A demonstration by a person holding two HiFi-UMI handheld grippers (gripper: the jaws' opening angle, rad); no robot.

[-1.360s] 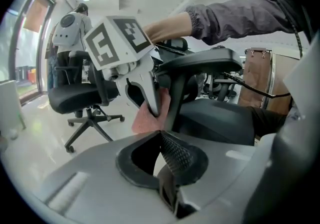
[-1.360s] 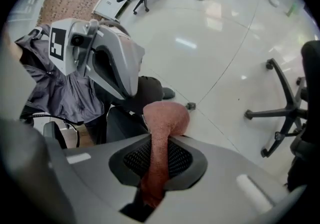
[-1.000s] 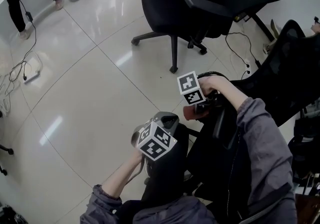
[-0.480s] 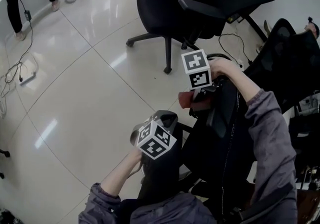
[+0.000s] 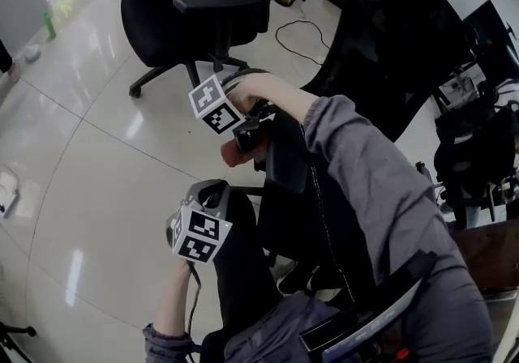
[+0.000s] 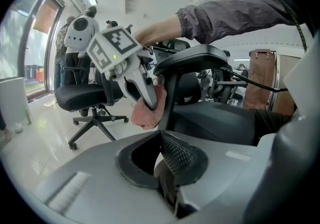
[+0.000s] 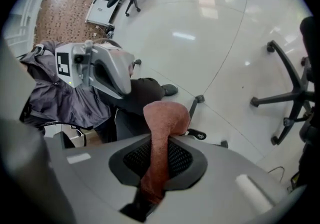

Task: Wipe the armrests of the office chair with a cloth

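A reddish cloth [image 5: 231, 154] hangs from my right gripper [image 5: 243, 143], whose jaws are shut on it. The cloth is pressed against the front end of the black armrest [image 5: 289, 152] of the office chair I sit beside. In the right gripper view the cloth [image 7: 165, 118] runs up out of the right gripper [image 7: 157, 163]. My left gripper [image 5: 209, 195] hangs lower and nearer to me, apart from the armrest. In the left gripper view its own tips [image 6: 170, 168] are shut with nothing in them, and they face the cloth [image 6: 147, 113] and armrest pad [image 6: 192, 57].
A second black office chair [image 5: 186, 13] stands ahead on the glossy tiled floor [image 5: 81, 159]. A mesh-backed chair [image 5: 389, 37] is at the right, with cables [image 5: 296, 29] on the floor between them. A green bottle [image 5: 50, 27] stands at the far left.
My right gripper has carried the cloth forward along the armrest, away from the left gripper. The head view has swung round to the right. The left gripper has stayed low.
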